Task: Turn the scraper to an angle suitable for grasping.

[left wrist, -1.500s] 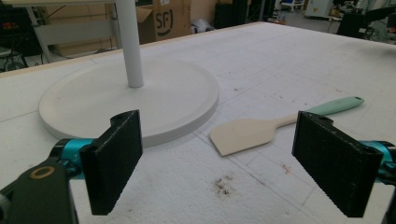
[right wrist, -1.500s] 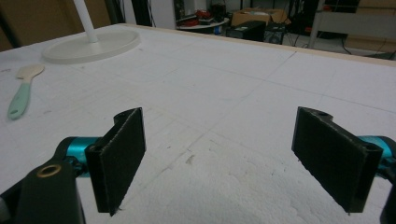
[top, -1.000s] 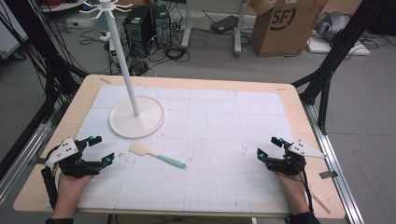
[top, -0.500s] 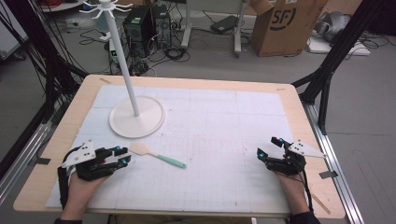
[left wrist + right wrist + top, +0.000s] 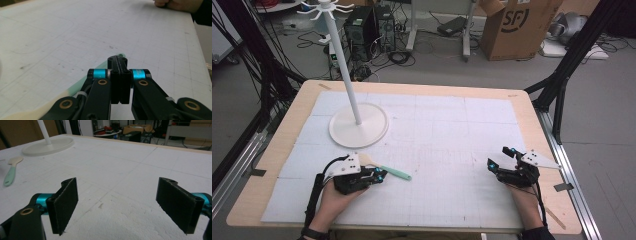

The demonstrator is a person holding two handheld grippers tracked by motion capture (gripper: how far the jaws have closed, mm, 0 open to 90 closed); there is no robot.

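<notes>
The left tool [image 5: 374,176] has its jaws brought together; they have just been closing, and in the left gripper view [image 5: 119,75] the pads meet with nothing between them. The spatula [image 5: 384,169] lies just beside that tool on the white worktop [image 5: 452,130]: its mint-green handle runs out past the jaw tips toward the middle of the worktop, and its pale wooden blade sits under the tool's grey plate. In the left gripper view the green handle [image 5: 100,68] passes along the left side of the closed jaws, low against the surface; whether it touches them I cannot tell.

The right tool [image 5: 499,159] rests well apart on the other side of the worktop, its jaws standing wide with bare worktop between them [image 5: 117,202].

Beyond the spatula stands a white rack [image 5: 348,85], a tall pole on a round base [image 5: 358,127], with hooks at its top.
</notes>
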